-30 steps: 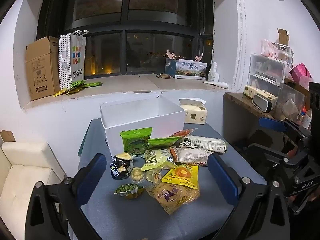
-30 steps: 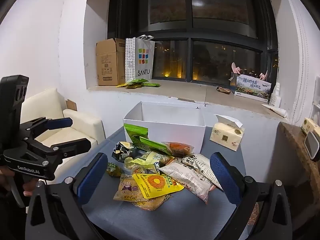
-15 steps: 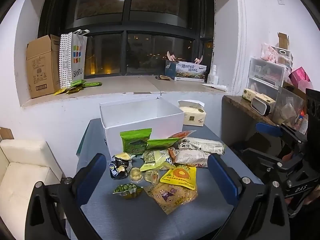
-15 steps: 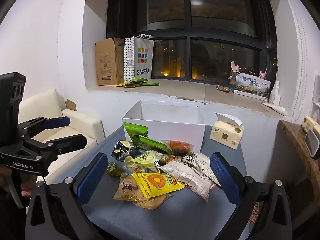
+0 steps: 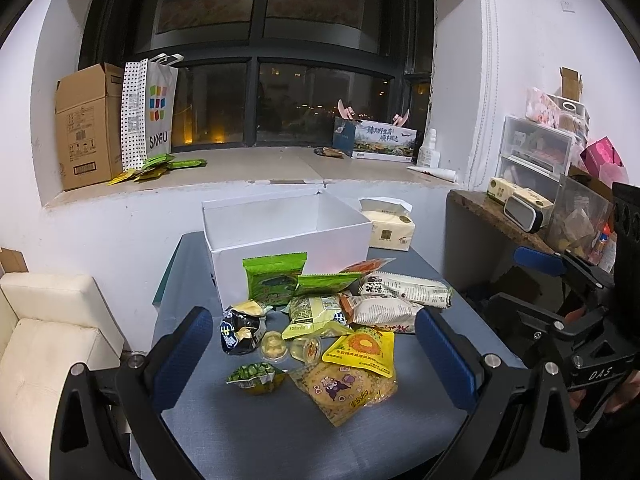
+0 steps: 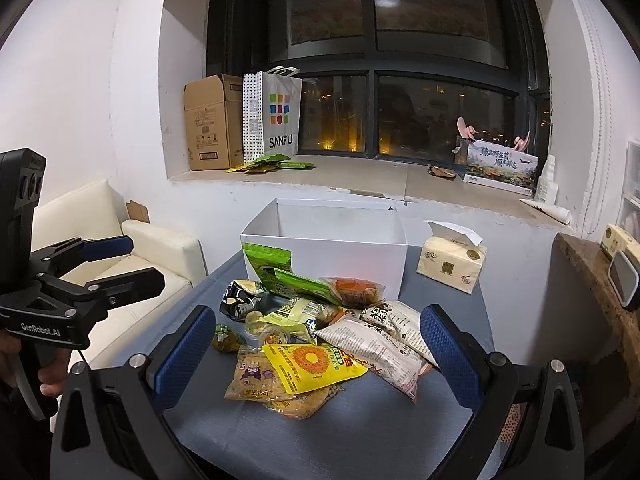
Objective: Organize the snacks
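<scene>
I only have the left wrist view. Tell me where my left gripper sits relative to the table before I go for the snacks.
Observer: In the right wrist view the left gripper is open with nothing in it. It is off the left side of the table, in front of the white sofa.
Operator: Describe the orange thing peeking out behind the green packets.
Observer: It is a clear packet with orange contents, lying against the front wall of the white box.
Operator: Give me the right gripper from its own camera.
Observer: The right gripper is open wide, its fingers framing the snack pile, and it holds nothing.
</scene>
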{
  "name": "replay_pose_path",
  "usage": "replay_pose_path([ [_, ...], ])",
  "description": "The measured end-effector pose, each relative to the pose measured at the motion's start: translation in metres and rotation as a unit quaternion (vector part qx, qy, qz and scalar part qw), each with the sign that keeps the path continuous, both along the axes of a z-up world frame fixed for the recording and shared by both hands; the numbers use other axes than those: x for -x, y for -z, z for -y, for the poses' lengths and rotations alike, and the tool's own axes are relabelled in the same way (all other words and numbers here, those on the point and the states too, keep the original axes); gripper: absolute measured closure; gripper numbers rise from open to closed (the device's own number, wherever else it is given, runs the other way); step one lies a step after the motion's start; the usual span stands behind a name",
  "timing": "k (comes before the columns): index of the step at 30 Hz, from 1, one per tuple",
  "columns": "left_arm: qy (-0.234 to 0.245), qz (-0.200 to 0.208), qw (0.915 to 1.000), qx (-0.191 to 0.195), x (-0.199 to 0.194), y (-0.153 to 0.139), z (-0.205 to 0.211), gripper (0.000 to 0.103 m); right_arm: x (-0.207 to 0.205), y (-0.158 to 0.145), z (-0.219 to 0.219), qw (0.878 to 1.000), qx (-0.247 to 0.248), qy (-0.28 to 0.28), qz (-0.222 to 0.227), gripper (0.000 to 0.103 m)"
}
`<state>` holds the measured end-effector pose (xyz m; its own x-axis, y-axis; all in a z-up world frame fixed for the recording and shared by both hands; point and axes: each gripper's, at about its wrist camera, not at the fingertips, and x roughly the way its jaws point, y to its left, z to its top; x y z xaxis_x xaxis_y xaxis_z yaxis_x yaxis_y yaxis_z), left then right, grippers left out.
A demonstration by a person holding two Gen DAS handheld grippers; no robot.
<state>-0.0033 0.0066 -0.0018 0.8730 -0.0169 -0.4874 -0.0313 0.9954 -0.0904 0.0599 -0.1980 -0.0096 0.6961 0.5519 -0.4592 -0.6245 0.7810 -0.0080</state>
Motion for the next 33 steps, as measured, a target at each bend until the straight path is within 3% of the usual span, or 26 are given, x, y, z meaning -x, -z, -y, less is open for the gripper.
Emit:
replay_pose_path([
  [33, -0.002, -0.006, 1.0000, -0.003, -0.0018, 0.0027, 0.0018, 0.000, 0.0019, 0.0024, -0.0006, 1.000, 0.001, -0.004, 0.001, 0.000],
])
